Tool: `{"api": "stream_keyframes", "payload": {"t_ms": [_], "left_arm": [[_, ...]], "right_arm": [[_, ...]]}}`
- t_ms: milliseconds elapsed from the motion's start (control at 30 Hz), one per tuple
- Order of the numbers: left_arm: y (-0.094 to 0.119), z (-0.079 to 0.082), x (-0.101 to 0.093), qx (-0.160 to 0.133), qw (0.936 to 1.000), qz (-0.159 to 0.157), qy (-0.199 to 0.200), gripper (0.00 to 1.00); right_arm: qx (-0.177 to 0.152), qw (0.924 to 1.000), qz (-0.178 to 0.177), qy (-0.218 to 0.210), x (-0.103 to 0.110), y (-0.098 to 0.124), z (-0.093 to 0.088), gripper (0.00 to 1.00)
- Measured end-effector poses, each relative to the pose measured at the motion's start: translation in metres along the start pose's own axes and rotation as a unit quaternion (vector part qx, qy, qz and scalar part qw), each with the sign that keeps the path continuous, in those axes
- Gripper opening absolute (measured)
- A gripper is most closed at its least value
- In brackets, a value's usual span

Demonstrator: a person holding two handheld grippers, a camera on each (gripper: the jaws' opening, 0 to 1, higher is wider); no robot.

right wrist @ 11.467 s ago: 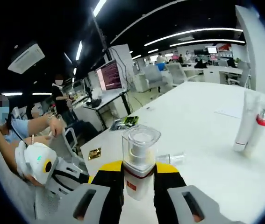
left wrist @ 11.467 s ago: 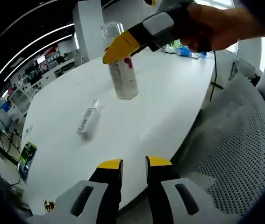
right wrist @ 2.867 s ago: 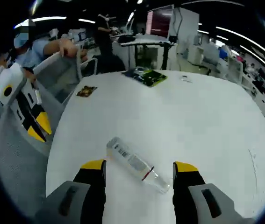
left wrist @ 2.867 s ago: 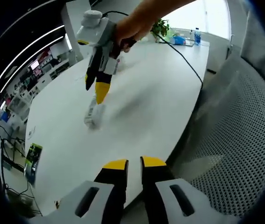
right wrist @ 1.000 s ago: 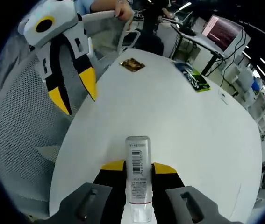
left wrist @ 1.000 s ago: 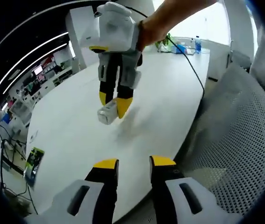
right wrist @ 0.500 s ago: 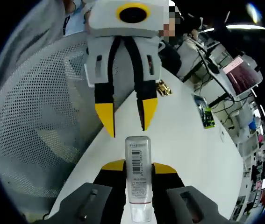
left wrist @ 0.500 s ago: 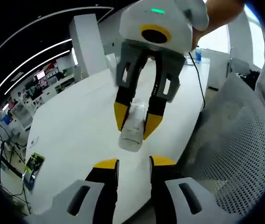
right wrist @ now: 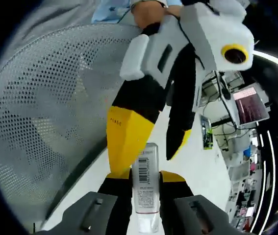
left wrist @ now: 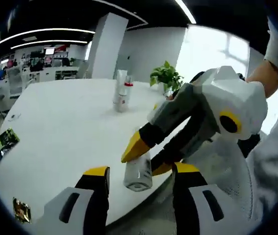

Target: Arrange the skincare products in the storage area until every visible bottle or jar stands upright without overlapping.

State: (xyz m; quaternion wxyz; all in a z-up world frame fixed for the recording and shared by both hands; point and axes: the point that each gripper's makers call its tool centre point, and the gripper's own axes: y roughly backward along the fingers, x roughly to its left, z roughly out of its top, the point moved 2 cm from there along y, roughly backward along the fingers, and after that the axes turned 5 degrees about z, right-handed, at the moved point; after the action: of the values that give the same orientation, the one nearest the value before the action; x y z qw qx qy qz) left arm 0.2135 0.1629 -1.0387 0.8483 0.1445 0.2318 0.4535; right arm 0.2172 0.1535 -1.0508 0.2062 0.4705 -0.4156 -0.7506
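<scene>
1. White and round-edged, the large table (left wrist: pixel 55 122) spreads across the left half of the left gripper view, with an open office of desks and ceiling strip lights behind it.
2. At the bottom of the right gripper view, the right gripper (right wrist: pixel 144 177) has its yellow-tipped black jaws closed on a small clear plastic bottle with a barcode label (right wrist: pixel 145 188), which runs lengthwise between them.
3. The left gripper view shows the same bottle (left wrist: pixel 138 173) low in the centre, its round end facing the camera, pinched between the right gripper's (left wrist: pixel 147 159) jaws just off the table's near edge.
4. The left gripper (left wrist: pixel 137 174) has its jaws spread wide, one on either side of that bottle without touching it.
5. Seen from the right gripper view, the left gripper (right wrist: pixel 148 142) reaches down from the upper centre, its jaw tips flanking the bottle's far end.
6. Two tall white bottles, one with a red band (left wrist: pixel 121 96), stand upright close together on the table in the upper centre of the left gripper view.
7. A grey mesh chair back (right wrist: pixel 45 98) covers the left of the right gripper view.
</scene>
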Motion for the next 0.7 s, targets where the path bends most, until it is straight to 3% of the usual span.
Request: {"api": "stream_keyframes", "payload": {"t_ms": [167, 267, 333, 533, 700], "left_arm": [[0.003, 0.000, -0.005, 0.006, 0.9998, -0.014, 0.014, 0.41], [0.003, -0.008, -0.003, 0.033, 0.9990, -0.010, 0.029, 0.40], [0.004, -0.009, -0.009, 0.040, 0.9986, -0.031, 0.014, 0.33], [0.005, -0.012, -0.018, 0.063, 0.9960, -0.054, 0.034, 0.20], [0.006, -0.014, -0.013, 0.081, 0.9954, -0.035, 0.036, 0.18]], "right_arm": [[0.015, 0.9977, -0.025, 0.062, 0.004, 0.010, 0.005, 0.13], [0.012, 0.9951, -0.031, 0.093, 0.011, 0.016, 0.009, 0.13], [0.013, 0.9918, -0.034, 0.123, 0.013, 0.018, 0.012, 0.13], [0.018, 0.9874, -0.040, 0.152, 0.012, 0.017, 0.014, 0.13], [0.021, 0.9831, -0.049, 0.175, 0.010, 0.014, 0.016, 0.13]]}}
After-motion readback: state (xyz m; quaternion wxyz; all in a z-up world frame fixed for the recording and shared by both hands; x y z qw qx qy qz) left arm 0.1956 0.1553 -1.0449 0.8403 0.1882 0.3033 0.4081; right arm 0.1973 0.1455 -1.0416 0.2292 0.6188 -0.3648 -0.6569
